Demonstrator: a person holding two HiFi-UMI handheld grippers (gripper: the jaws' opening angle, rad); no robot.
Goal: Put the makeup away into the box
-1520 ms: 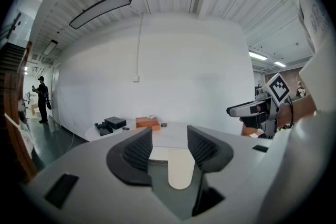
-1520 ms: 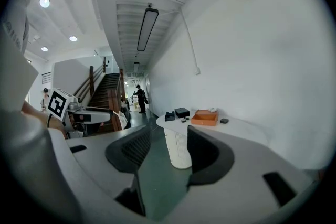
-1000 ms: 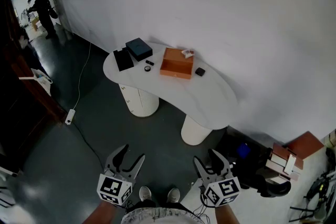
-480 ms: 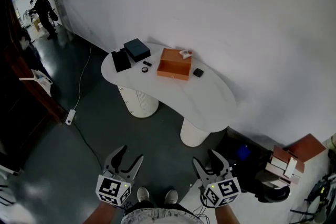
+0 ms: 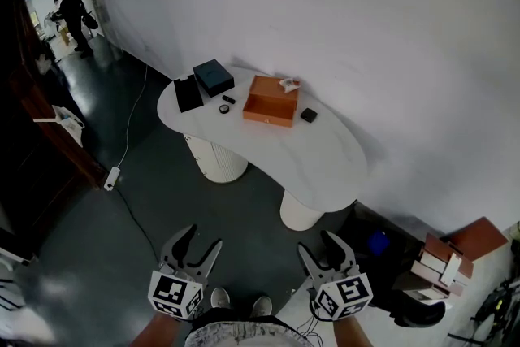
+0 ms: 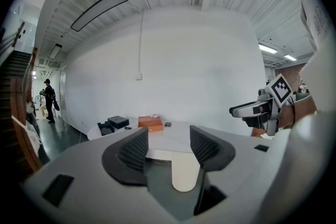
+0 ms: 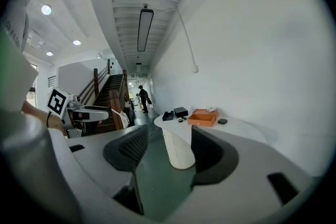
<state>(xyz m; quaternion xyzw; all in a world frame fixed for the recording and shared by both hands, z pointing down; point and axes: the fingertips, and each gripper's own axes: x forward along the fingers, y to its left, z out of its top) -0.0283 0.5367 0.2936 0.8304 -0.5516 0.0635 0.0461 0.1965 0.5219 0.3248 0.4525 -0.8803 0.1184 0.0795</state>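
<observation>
The person holds the left grey two-jaw gripper point(image 5: 201, 239) and the right grey two-jaw gripper point(image 5: 319, 244) side by side, well apart, low before the body, pointing forward, each with its black ribbed jaws spread wide and nothing between them.

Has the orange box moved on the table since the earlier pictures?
No. The orange box keeps its place on the white table, with the black box at its left and the small dark item at its right.
</observation>
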